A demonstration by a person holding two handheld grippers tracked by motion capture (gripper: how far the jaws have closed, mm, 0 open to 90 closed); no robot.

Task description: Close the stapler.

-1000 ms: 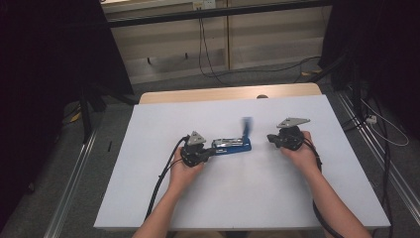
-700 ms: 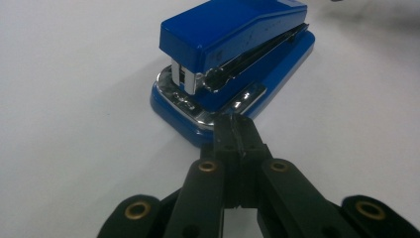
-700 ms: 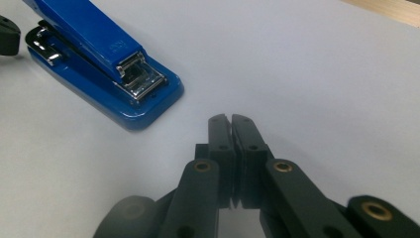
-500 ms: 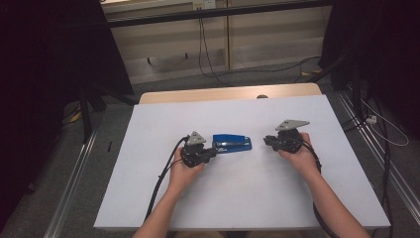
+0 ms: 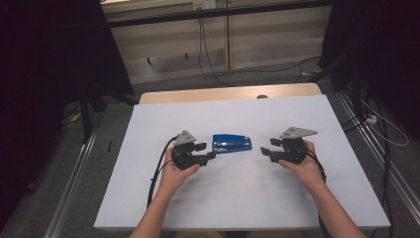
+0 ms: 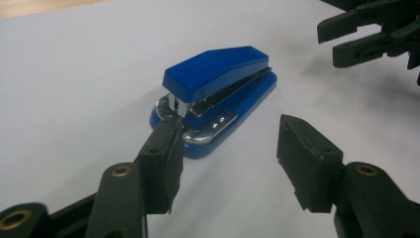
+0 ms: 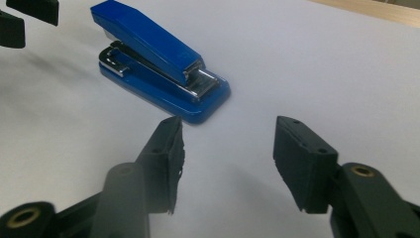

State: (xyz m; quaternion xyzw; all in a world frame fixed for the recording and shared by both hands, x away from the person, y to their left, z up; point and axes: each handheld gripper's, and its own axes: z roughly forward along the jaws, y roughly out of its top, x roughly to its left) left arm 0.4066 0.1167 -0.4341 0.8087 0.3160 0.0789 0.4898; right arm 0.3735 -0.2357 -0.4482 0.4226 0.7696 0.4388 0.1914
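A blue stapler [image 5: 232, 144] lies closed and flat on the white tabletop [image 5: 148, 198], between my two grippers. My left gripper [image 5: 207, 151] sits just left of it and points at its front end. Its jaws have just been opening, and nothing is between them. In the left gripper view the stapler [image 6: 218, 84] lies beyond my open left gripper [image 6: 230, 144], close to the left fingertip. My right gripper [image 5: 266, 149] is a short way right of the stapler. Its jaws have also just been opening, with nothing between them. In the right gripper view the stapler [image 7: 158, 59] lies ahead of the open right gripper [image 7: 229, 134].
A wooden table edge [image 5: 223, 93] shows past the white top. Metal rails [image 5: 74, 193] run along both sides, and cables [image 5: 208, 59] lie on the floor behind. The right gripper [image 6: 366, 34] shows far off in the left gripper view, the left gripper [image 7: 25, 17] in the right one.
The stapler's top, raised a second ago, is now down. Both grippers have let go and drawn back from the stapler, the right one farther, and their jaws have opened.
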